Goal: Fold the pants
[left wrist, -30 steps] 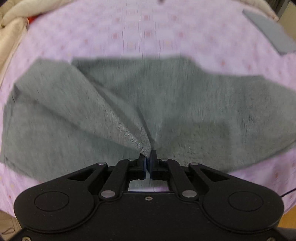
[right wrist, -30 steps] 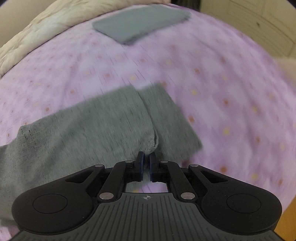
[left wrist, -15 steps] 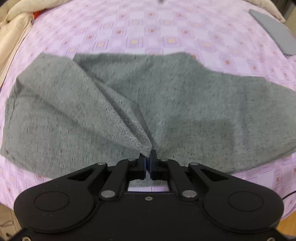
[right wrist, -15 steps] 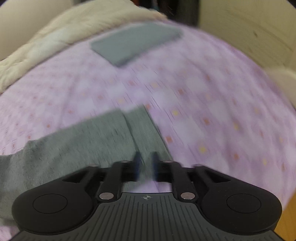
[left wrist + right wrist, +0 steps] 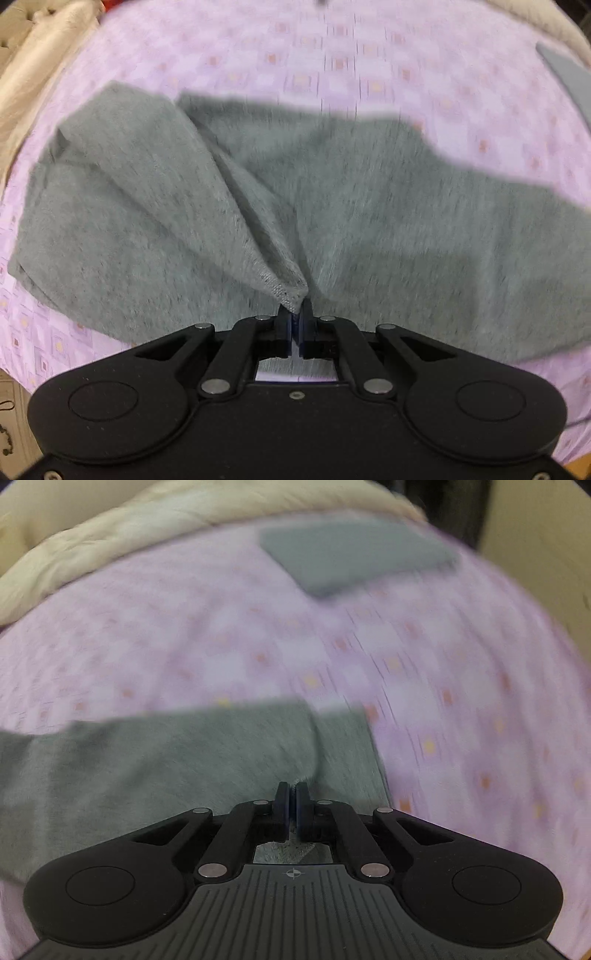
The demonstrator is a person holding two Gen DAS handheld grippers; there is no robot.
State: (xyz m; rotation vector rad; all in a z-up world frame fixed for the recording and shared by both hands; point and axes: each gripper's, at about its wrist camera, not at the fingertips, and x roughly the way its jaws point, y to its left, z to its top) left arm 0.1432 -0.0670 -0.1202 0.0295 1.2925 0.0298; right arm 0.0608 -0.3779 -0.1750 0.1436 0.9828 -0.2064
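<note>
The grey pants (image 5: 369,221) lie spread across the purple bedsheet (image 5: 332,55). My left gripper (image 5: 294,314) is shut on a pinched-up edge of the pants, with a fold ridge running up and left from the fingertips. In the right wrist view the pants (image 5: 147,768) stretch leftward, and my right gripper (image 5: 291,794) is shut on the fabric near the leg's end. Both views are blurred.
A folded grey garment (image 5: 354,557) lies on the far side of the bed, also showing at the right edge of the left wrist view (image 5: 569,81). A cream quilt (image 5: 129,535) borders the bed's back. A cream headboard (image 5: 33,92) is at the left.
Both grippers have kept their pinch and moved with the pants. The right view has shifted so the folded garment sits farther right. The right jaws blurred apart-looking half a second ago, now shut.
</note>
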